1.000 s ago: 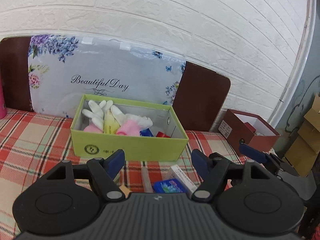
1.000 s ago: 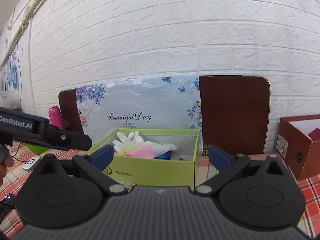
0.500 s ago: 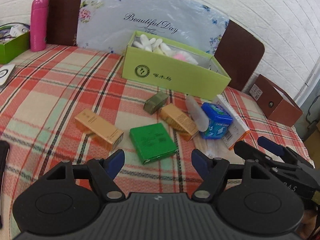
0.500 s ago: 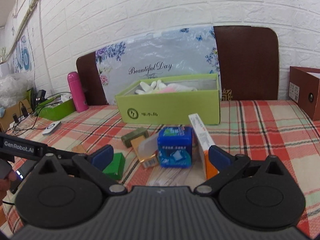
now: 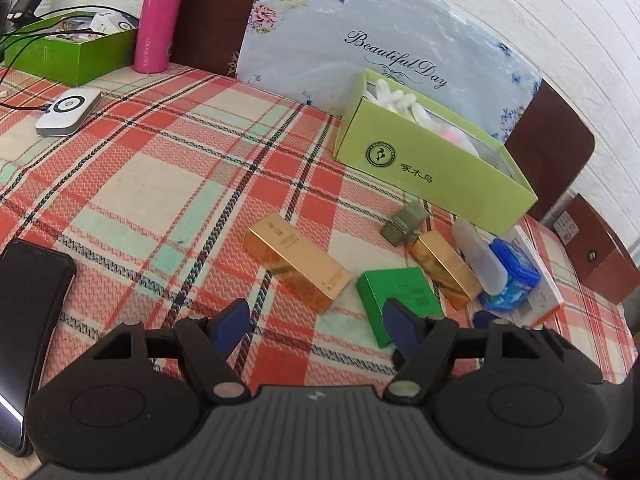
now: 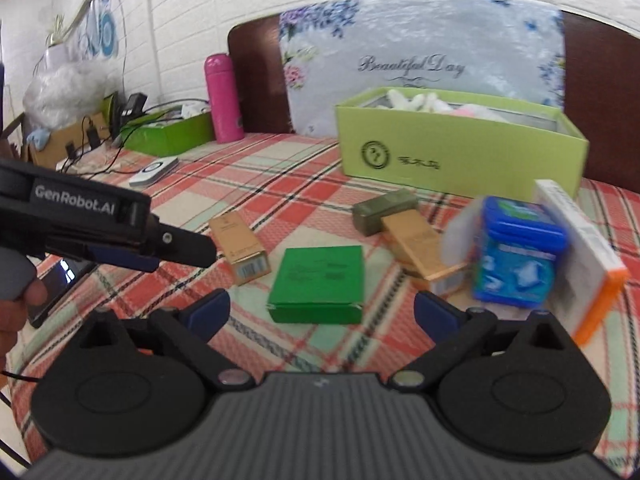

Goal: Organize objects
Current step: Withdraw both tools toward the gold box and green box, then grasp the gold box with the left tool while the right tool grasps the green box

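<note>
Grippers [image 5: 316, 330] [image 6: 322, 312] lower than before, over green box [image 6: 320, 276] (jaws apart, both empty).

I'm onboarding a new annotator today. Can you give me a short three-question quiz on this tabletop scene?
1. True or false: the left claw is shut on the flat green box.
2. What lies in the light green box? A) white gloves B) phones C) bottles
3. What colour is the bottle standing by the chair back?

Key: 1 false, both claws are open and empty. 2 A. 3 pink.
</note>
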The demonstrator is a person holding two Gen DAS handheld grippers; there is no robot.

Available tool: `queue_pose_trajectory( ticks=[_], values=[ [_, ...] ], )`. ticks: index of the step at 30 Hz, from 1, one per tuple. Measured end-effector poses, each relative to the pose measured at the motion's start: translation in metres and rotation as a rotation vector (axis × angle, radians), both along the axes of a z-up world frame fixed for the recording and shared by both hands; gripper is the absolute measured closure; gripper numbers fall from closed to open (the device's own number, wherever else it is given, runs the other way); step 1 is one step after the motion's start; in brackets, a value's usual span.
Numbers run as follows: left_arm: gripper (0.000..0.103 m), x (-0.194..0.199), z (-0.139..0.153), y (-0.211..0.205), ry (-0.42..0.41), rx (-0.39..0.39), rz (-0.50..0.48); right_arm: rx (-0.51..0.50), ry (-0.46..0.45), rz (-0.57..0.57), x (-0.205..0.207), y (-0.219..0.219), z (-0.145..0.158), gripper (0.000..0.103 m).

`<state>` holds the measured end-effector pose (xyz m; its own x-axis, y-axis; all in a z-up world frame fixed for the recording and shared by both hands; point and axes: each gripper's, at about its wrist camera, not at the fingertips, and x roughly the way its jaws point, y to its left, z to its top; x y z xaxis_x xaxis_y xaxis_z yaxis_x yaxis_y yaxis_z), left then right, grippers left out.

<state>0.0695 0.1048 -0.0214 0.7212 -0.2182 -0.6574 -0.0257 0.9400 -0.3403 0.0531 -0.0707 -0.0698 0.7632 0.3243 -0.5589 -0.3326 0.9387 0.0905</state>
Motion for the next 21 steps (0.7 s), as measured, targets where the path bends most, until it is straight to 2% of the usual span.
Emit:
queue_pose_trajectory(
  ticks=[3, 4, 6, 7, 11, 13, 18, 20, 21],
  values=[
    [0.027, 0.010, -0.002, 0.001, -0.006, -0.015, 0.007, -0.041, 0.006, 0.008, 0.016, 0.014, -0.007, 0.010],
    [0.027, 0.013, -0.004, 0.002, -0.001, -0.018, 0.013, -0.050, 0.016, 0.007, 0.020, 0.016, -0.010, 0.015],
    [0.027, 0.023, -0.007, 0.003, 0.015, -0.021, 0.030, -0.050, 0.040, -0.002, 0.024, 0.015, -0.015, 0.038],
    [0.027, 0.026, -0.008, 0.003, 0.017, -0.023, 0.037, -0.040, 0.048, -0.005, 0.022, 0.011, -0.017, 0.041],
    [0.027, 0.049, -0.012, 0.003, 0.030, -0.030, 0.057, -0.058, 0.047, 0.011, 0.006, 0.000, -0.014, 0.041],
    [0.031, 0.061, -0.015, -0.002, 0.043, -0.027, 0.051, -0.052, 0.055, 0.009, -0.003, -0.006, -0.014, 0.041],
    [0.039, 0.079, -0.017, -0.026, 0.039, -0.008, -0.033, -0.002, 0.077, -0.017, -0.021, -0.022, -0.012, 0.041],
    [0.054, 0.078, -0.017, -0.036, 0.031, -0.011, -0.101, 0.001, 0.079, -0.020, -0.025, -0.025, -0.010, 0.041],
    [0.067, 0.076, -0.019, -0.040, 0.038, -0.018, -0.138, 0.003, 0.081, -0.023, -0.028, -0.027, -0.010, 0.041]
  ],
)
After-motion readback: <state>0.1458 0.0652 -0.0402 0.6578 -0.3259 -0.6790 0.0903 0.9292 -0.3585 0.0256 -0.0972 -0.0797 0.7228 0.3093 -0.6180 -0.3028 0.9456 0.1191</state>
